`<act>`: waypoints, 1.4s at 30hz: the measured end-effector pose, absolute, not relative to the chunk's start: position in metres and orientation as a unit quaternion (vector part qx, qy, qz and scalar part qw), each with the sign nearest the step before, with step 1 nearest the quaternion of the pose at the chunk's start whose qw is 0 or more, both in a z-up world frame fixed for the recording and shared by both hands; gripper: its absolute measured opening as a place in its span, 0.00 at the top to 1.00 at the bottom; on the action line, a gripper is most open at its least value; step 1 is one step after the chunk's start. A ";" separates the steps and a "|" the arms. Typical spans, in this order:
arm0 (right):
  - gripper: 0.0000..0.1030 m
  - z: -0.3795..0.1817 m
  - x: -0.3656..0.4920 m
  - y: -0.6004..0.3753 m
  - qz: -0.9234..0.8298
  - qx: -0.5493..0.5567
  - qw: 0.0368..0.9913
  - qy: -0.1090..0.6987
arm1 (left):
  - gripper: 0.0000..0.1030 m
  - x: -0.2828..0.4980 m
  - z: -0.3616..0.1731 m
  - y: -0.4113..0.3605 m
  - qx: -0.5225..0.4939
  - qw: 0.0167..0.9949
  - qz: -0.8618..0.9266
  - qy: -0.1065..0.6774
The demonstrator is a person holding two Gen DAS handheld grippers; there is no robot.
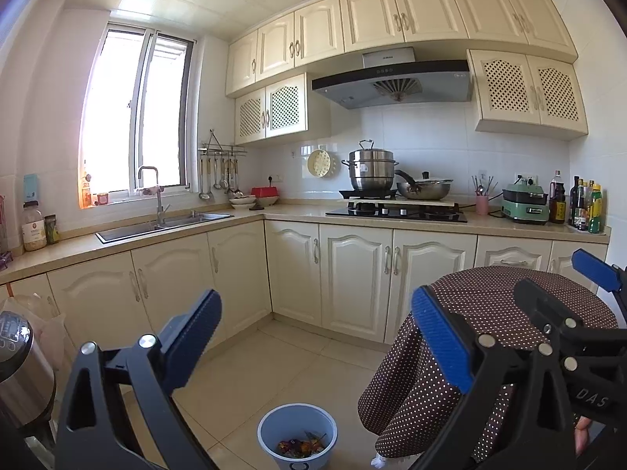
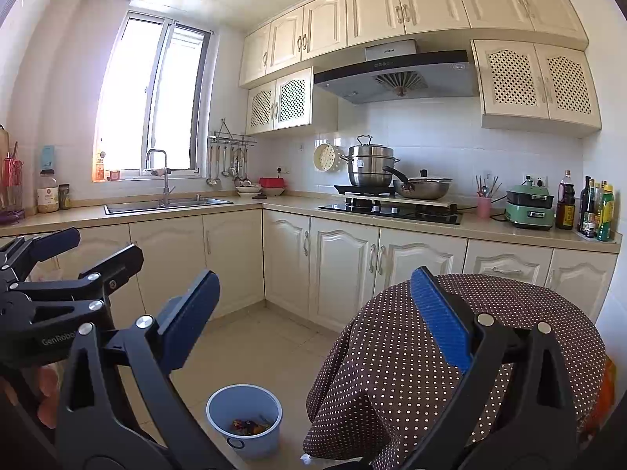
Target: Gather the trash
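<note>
A light blue bin (image 1: 294, 418) (image 2: 243, 402) stands on the tiled floor below both grippers, with colourful scraps (image 1: 299, 448) (image 2: 249, 427) at its bottom. My left gripper (image 1: 313, 337) hangs above it, open, nothing between its blue pads. My right gripper (image 2: 317, 317) is likewise open and empty, its right finger over the edge of the round table. Each gripper shows in the other's view: the right one (image 1: 568, 286) over the table, the left one (image 2: 106, 244) at the far left. Both are held level, side by side.
A round table under a brown polka-dot cloth (image 1: 490, 293) (image 2: 392, 352) stands right of the bin. Cream cabinets with sink (image 1: 164, 225) and stove (image 1: 395, 211) run along the walls. A steel flask (image 1: 19, 372) and hanging plastic bag (image 1: 31, 309) sit at left.
</note>
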State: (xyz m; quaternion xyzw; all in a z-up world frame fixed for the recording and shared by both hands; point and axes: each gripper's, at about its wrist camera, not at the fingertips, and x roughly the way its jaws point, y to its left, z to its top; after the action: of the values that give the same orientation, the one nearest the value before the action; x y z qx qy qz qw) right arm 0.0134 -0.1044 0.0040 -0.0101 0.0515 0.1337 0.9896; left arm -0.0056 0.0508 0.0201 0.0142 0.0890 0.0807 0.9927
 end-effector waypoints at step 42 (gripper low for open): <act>0.07 0.001 0.014 -0.107 0.132 -0.008 0.990 0.059 | 0.07 -0.005 0.017 0.052 0.013 0.993 0.073 0.092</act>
State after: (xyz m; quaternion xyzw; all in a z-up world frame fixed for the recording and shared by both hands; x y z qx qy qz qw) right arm 0.0144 -0.1067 0.0010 -0.0075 0.0588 0.1316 0.9895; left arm -0.0053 0.0522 0.0174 0.0125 0.0917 0.0735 0.9930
